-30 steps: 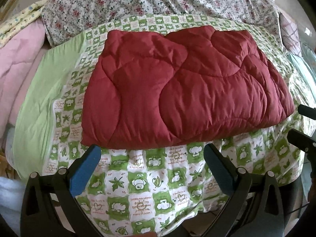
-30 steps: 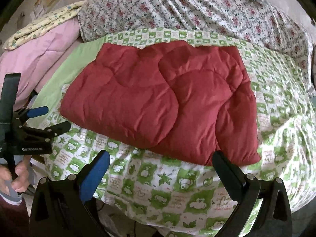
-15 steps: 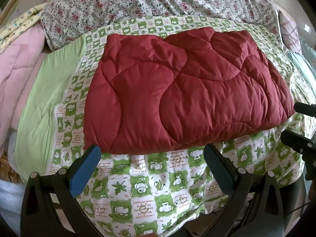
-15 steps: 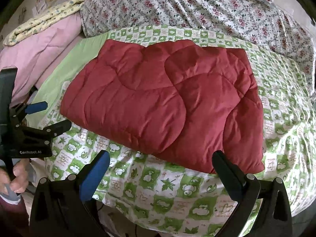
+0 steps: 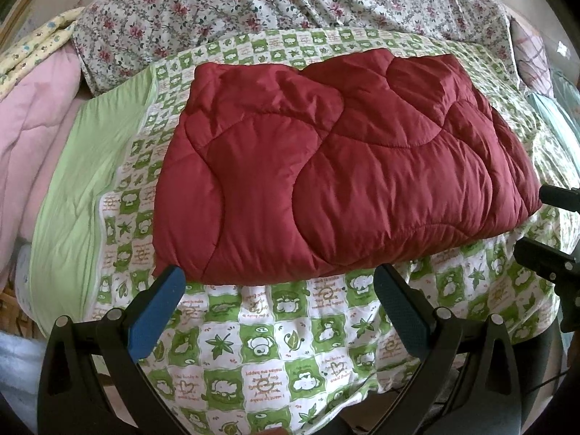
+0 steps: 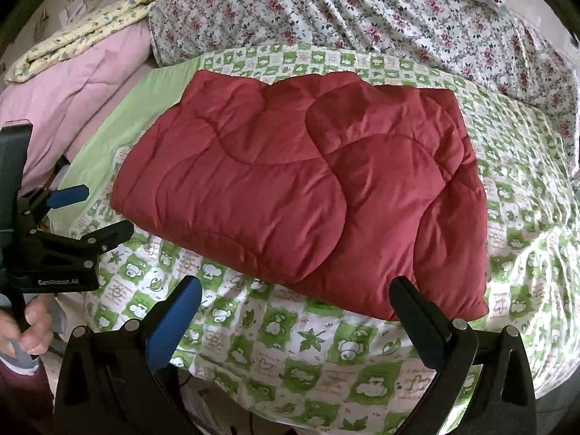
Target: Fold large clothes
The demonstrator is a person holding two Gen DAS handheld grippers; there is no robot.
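Both your grippers have eased closer to the folded red quilt (image 5: 344, 166) lying on the green-checked sheet (image 5: 275, 355); left gripper (image 5: 279, 290) and right gripper (image 6: 297, 297) hover spread wide, grasping nothing.

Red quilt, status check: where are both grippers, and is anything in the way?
Left gripper and right gripper open, empty, hovering short of near edge. Red quilt folded, flat on green-patterned sheet. Nothing blocking.
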